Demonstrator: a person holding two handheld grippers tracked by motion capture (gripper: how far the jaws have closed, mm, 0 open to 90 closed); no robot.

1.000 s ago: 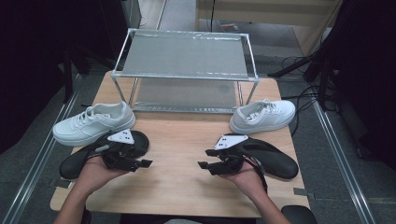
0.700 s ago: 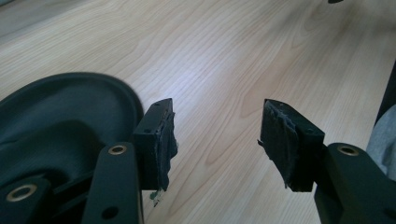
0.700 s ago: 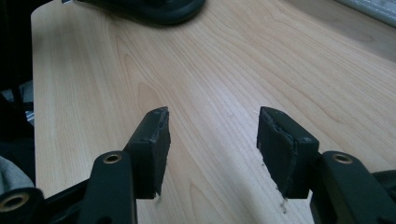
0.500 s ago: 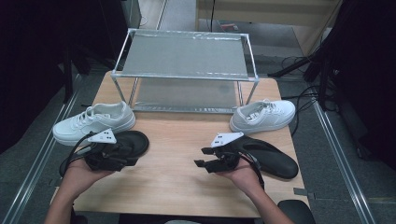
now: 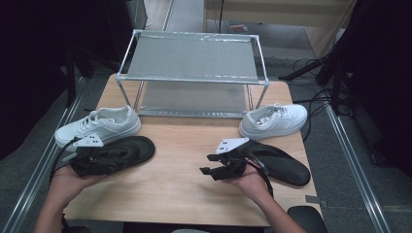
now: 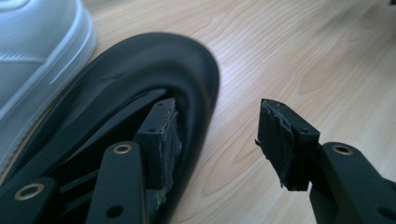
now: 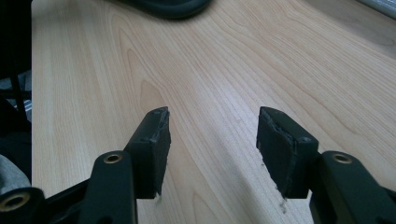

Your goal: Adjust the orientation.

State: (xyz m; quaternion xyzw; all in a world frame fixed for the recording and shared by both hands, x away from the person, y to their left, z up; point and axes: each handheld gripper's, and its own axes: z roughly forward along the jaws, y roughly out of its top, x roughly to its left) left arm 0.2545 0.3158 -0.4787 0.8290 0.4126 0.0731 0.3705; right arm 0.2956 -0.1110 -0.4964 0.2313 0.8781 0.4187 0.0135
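Observation:
Two black slippers lie on the wooden table. My left gripper hovers low over the left slipper. In the left gripper view the gripper has one jaw over the slipper's footbed and the other over bare wood. The slipper's rim lies between them and neither pad touches it. The jaws have just been closing a little and still stand wide. My right gripper is open over bare wood, beside the right slipper. Nothing is between its jaws.
A white sneaker lies just behind the left slipper, and another white sneaker behind the right one. A two-shelf metal rack stands at the back of the table. The left slipper's toe shows in the right gripper view.
My left hand has slid leftward along the table, and its gripper is now over the left slipper. The right hand has stayed in place.

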